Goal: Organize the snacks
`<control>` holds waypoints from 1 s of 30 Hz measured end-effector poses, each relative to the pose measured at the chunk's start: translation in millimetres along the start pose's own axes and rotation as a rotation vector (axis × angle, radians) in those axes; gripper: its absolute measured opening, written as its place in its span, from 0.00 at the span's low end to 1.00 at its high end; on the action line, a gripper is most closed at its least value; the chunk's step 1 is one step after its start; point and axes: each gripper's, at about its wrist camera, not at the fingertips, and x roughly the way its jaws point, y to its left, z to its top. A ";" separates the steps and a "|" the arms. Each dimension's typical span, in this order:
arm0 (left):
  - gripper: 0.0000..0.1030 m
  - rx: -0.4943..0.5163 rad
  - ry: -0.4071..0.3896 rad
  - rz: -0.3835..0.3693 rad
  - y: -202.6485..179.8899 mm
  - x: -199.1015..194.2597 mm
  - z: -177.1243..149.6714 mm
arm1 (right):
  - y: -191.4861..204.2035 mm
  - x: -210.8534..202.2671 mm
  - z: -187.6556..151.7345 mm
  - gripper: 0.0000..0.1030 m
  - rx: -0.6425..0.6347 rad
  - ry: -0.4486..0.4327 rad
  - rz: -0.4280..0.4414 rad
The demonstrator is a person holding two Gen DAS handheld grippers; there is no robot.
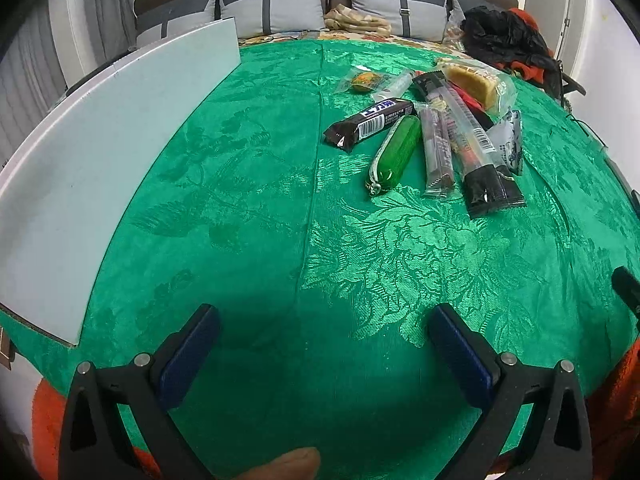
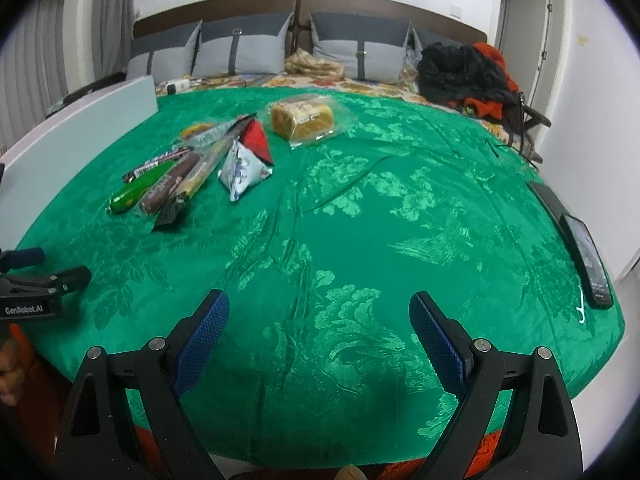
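On green cloth (image 1: 248,208), loose snack packets (image 1: 432,132), both claws empty

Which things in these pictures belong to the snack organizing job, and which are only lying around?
For the job:
green sausage
black chocolate bar
wrapped cake
white triangular pouch
white board, perhaps

Lying about:
phone
black and red clothes
grey cushions

Both grippers, left and right, are open and empty.

The cloth (image 1: 248,200) was bright green with a woven leaf-and-flower pattern. On it lay a glossy green sausage stick (image 1: 396,152), a dark brown bar (image 1: 370,122) (white barcode panel) and a white-and-blue pouch (image 2: 244,170) beside a red packet (image 2: 258,142). Both tools carried blue pads (image 2: 202,342).
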 end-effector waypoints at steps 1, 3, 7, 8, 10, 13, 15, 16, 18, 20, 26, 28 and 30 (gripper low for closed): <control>1.00 0.000 -0.001 0.000 0.0 0.1 0.0 | 1.0 1.4 -0.5 0.91 -0.004 0.008 0.002; 1.00 -0.001 -0.002 0.000 -0.2 -0.1 -0.2 | 1.8 4.6 -1.5 0.91 -0.008 0.025 0.006; 1.00 0.000 -0.005 0.000 0.0 -0.1 -0.2 | -2.1 15.9 -5.3 0.91 0.008 0.077 0.008; 1.00 0.000 -0.007 0.000 0.1 -0.3 -0.3 | -3.9 18.3 -6.2 0.91 0.018 0.090 0.008; 1.00 -0.001 -0.010 0.000 0.1 -0.5 -0.9 | -8.2 22.4 -7.6 0.91 0.038 0.110 0.008; 1.00 -0.001 -0.012 0.000 0.4 -0.9 -1.3 | -11.1 26.6 -9.5 0.91 0.056 0.135 0.008; 1.00 -0.002 -0.010 0.000 -0.1 -0.9 -1.7 | -12.3 27.8 -10.3 0.91 0.066 0.142 0.014; 1.00 -0.002 -0.008 0.000 -0.1 -1.0 -1.7 | -12.8 27.8 -10.6 0.91 0.069 0.144 0.016; 1.00 -0.002 -0.006 -0.001 0.1 -1.3 -1.5 | -12.4 27.7 -10.7 0.91 0.070 0.146 0.018; 1.00 -0.002 -0.005 -0.001 0.1 -1.5 -1.5 | -12.9 28.1 -10.2 0.91 0.075 0.149 0.022; 1.00 -0.002 -0.005 -0.001 0.1 -1.5 -1.3 | -14.0 28.7 -10.2 0.92 0.084 0.152 0.031; 1.00 0.000 -0.008 -0.003 0.2 -1.6 -1.5 | -13.6 29.0 -10.3 0.92 0.087 0.150 0.032; 1.00 0.004 -0.011 -0.005 0.5 -1.6 -1.2 | -13.8 29.2 -10.5 0.92 0.088 0.148 0.032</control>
